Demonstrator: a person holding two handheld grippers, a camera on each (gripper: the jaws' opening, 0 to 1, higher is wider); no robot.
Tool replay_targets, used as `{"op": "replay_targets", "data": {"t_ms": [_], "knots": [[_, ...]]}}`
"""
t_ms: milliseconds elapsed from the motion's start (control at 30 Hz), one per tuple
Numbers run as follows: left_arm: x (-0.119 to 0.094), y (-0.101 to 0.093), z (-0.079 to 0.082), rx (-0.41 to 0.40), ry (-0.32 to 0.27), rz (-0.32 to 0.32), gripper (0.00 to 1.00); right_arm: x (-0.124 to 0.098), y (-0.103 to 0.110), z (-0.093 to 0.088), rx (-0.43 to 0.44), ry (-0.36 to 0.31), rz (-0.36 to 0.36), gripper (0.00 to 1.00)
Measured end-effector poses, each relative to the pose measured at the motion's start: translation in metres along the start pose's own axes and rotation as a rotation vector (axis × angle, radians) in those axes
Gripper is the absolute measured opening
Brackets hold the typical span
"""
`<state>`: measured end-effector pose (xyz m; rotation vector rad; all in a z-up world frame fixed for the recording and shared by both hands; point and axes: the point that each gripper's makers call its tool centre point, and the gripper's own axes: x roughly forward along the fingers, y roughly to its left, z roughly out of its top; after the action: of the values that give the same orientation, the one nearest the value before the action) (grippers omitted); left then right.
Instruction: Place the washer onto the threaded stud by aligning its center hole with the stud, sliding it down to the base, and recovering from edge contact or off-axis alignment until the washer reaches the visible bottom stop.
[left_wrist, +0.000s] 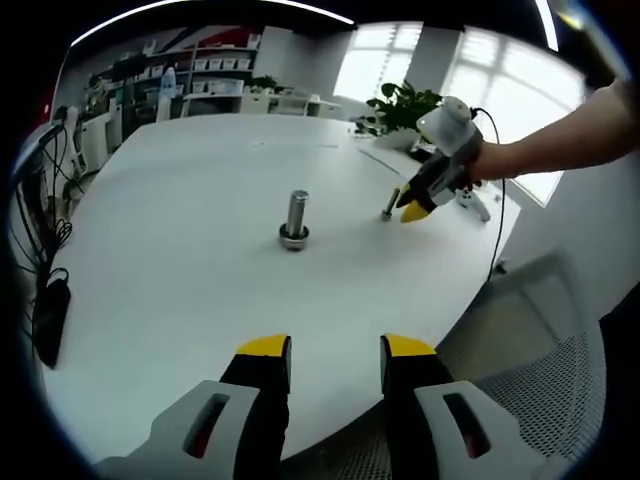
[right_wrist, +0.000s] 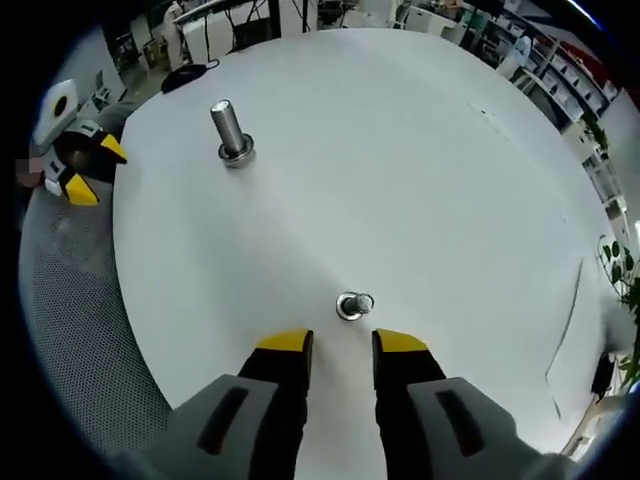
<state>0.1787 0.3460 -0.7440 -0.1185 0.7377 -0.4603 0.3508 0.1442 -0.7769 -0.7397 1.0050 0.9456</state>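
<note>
White table; both jaws released, right gripper just beside small stud, washer indistinct.

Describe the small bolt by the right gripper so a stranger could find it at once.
Start at the big round white table. Two metal bolts stand on it, well apart. The small bolt is just ahead of the open right gripper, near the table's edge; it is shorter and thinner than the large bolt, which stands on its own farther away.

Bare table surrounded the large stud; the small stud stood well apart, right gripper beside it.
</note>
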Motion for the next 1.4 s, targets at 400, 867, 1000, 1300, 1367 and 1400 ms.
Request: {"op": "replay_targets", "data": {"t_ms": [400, 867, 1000, 1300, 1367, 1400], "knots": [[0.000, 0.000, -0.002, -0.002, 0.010, -0.003, 0.34, -0.017, 0.008, -0.003, 0.065, -0.121, -0.040, 0.28], [0.000, 0.000, -0.004, -0.002, 0.020, -0.001, 0.34, -0.040, 0.018, -0.009, 0.180, -0.255, -0.073, 0.29], [0.001, 0.000, -0.005, 0.004, 0.030, -0.001, 0.34, -0.050, 0.022, -0.007, 0.199, -0.299, -0.083, 0.29], [0.000, 0.000, -0.005, 0.001, 0.030, 0.003, 0.34, -0.070, 0.029, -0.010, 0.265, -0.383, -0.093, 0.30], [0.000, 0.001, -0.005, -0.002, 0.029, 0.002, 0.34, -0.074, 0.031, -0.013, 0.286, -0.396, -0.094, 0.30], [0.001, 0.001, -0.006, -0.005, 0.033, 0.004, 0.34, -0.076, 0.031, -0.013, 0.296, -0.404, -0.094, 0.30]]}}
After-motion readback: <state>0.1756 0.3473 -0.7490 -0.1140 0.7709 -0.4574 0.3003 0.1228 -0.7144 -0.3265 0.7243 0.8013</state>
